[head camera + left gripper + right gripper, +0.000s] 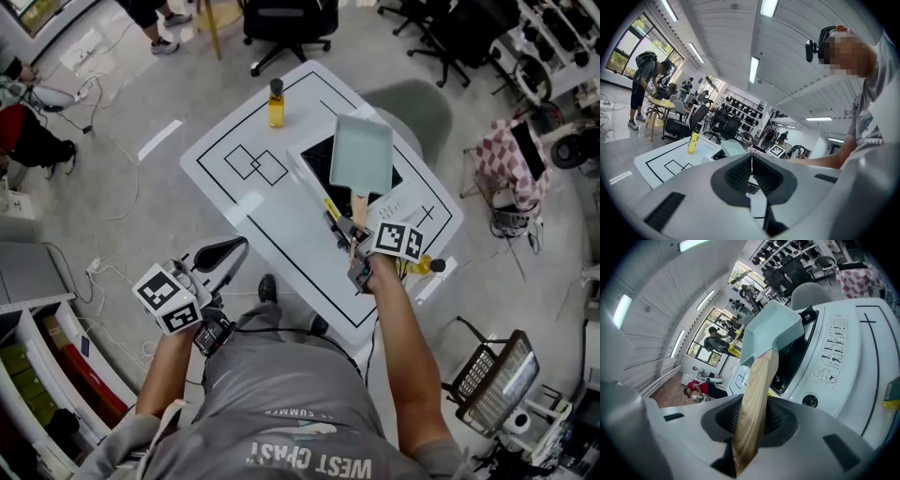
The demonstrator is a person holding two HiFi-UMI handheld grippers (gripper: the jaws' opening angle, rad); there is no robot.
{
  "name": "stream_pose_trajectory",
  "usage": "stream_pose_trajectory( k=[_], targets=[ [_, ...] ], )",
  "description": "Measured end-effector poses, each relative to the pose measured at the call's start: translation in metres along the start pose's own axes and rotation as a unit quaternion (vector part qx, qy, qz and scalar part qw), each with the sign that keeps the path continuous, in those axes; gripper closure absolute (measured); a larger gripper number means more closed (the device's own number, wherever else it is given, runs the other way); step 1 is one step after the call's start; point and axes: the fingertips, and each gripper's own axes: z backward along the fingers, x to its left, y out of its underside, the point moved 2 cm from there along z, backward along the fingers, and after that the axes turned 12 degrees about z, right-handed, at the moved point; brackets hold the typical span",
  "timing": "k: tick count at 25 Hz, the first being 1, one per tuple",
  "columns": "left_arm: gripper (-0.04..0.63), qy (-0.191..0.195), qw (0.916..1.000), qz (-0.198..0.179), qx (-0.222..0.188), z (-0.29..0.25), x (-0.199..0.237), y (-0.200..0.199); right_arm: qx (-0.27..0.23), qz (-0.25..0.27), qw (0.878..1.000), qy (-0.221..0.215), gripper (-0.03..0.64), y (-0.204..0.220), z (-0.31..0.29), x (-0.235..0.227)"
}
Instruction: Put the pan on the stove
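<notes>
A pale green square pan (361, 150) with a wooden handle (757, 390) lies over the black stove (319, 155) on the white table (244, 187). My right gripper (345, 232) is shut on the end of that handle, at the stove's near edge. In the right gripper view the handle runs up between the jaws (754, 423) to the pan (771, 329) above the stove (797, 355). My left gripper (223, 253) hangs off the table's near left side, away from the pan. Its jaws (751, 168) are shut with nothing between them.
A small bottle of yellow liquid (277, 103) stands at the table's far edge, left of the stove. Black outlines are drawn on the tabletop (258, 164). The stove's white control panel (401, 202) is on its right. Office chairs and people stand around.
</notes>
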Motion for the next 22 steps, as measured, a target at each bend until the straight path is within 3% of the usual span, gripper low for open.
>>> stream_pose_trajectory(
  k=[8,15,22],
  targets=[
    [0.597,-0.004,0.9999,-0.009,-0.01,0.01,-0.007,-0.005,-0.015,0.01,0.999,0.029,0.427,-0.005,0.01,-0.005],
    [0.597,-0.007,0.9998,-0.014,-0.012,0.013,-0.014,-0.005,-0.044,0.016,0.996,0.076,0.4,-0.004,0.033,-0.015],
    [0.597,-0.006,0.9995,-0.025,-0.017,0.012,-0.026,-0.008,-0.061,0.047,0.995,0.069,0.389,-0.004,0.055,0.002]
  ],
)
